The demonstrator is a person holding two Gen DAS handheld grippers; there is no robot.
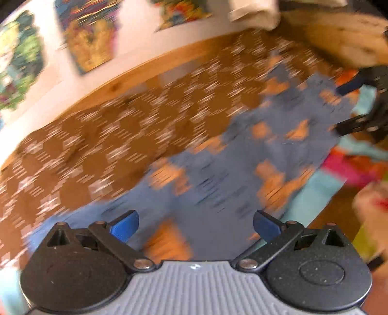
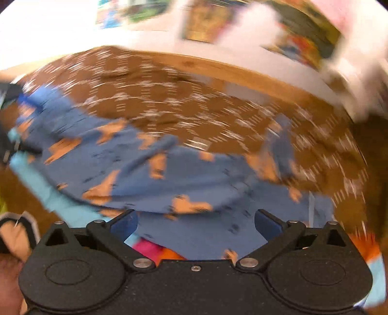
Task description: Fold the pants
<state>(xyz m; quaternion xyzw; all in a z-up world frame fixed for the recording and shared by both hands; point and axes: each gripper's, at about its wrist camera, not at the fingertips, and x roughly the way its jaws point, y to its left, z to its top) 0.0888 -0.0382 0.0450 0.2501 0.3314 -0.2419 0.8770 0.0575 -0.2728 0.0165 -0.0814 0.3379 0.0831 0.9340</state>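
A brown cloth with a pattern of pale dashed hexagons point(image 1: 101, 155) is covering most of a wooden tabletop point(image 1: 150, 70), whose bare far edge is running along below a white wall point(image 1: 60, 70) hung with colourful pictures point(image 1: 89, 36); both views are smeared by motion blur. On that cloth the pants point(image 1: 218, 174), blue with orange animal-like shapes, are lying spread out and rumpled, reaching from the near edge of the tabletop toward its middle, with one narrow strip of fabric standing out toward the far right in the right wrist view. Under and beside the pants, along the near edge, other bright clothes in light blue, pink and orange point(image 1: 351, 164) are showing. A pale folded textile point(image 1: 254, 12) is sitting at the far edge by the wall, too blurred to name more closely. The left hand-held gripper point(image 1: 196, 224) is hanging over the near part of the pants with its blue-padded jaws spread wide and nothing between them. The right hand-held gripper point(image 2: 196, 224) is likewise hanging above the pants with its jaws spread wide and empty; in the left wrist view it is appearing at the right edge, beside the far end of the pants. A hand point(image 2: 14, 237) is showing at the lower left edge of the right wrist view.
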